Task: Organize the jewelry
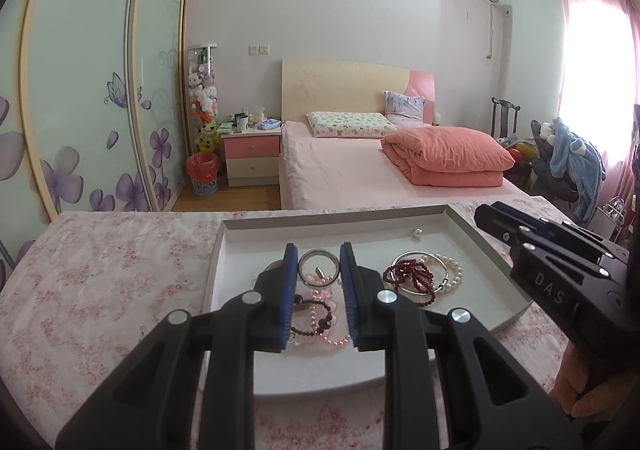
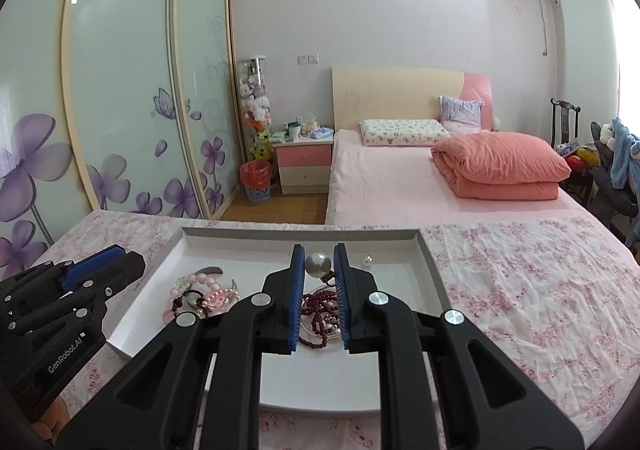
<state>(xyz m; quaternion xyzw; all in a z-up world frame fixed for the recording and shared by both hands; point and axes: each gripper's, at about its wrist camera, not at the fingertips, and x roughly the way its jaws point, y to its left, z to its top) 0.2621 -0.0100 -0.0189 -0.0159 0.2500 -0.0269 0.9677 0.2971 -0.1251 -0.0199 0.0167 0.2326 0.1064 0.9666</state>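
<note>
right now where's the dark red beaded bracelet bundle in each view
left wrist view: the dark red beaded bracelet bundle lies in the shallow white tray, lower centre-right, just right of the left gripper, overlapping a silver bangle.
right wrist view: it sits lower centre, seen between the fingers of the right gripper.
shared landmark: the small loose white pearl near the tray's far right corner.

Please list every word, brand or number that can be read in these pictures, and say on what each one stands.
"DAS": on the body of the right gripper, left wrist view.
"GenRobot.AI": on the body of the left gripper, right wrist view.
No other text is legible.
</note>
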